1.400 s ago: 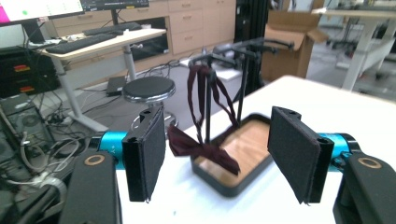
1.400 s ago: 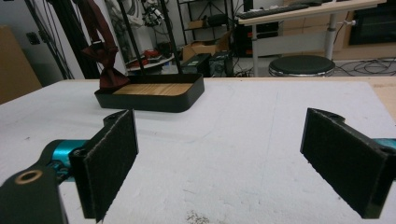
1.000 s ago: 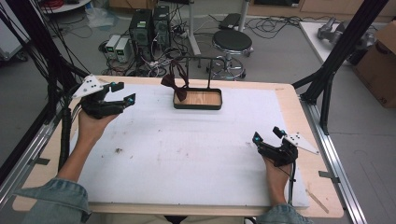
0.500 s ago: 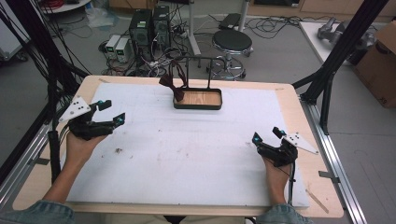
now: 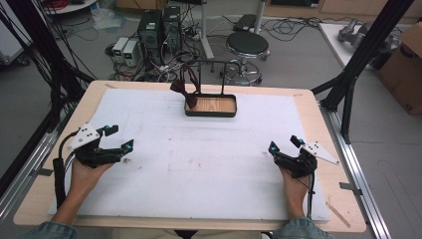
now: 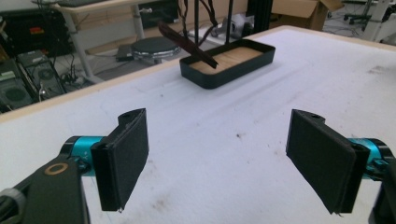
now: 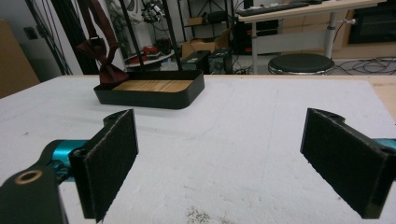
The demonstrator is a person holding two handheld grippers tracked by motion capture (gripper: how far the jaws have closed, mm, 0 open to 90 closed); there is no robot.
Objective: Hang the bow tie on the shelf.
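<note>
High view: left tongs [image 5: 116, 138] and right tongs [image 5: 285, 144] gape wide, empty, low over white-covered bench [image 5: 209, 159]. Dark red bow tie [image 5: 181, 88] hangs above far-centre black wood-floored tray [image 5: 211, 105].

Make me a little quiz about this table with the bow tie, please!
1. True or false: the bow tie hangs from the rack over one end of the tray.
2. Are the left gripper and right gripper open or shut?
3. What lies under both grippers: A) bare wood, B) a white mat, C) a green cloth?

Key: 1 true; 2 both open, holding nothing; 3 B.
</note>
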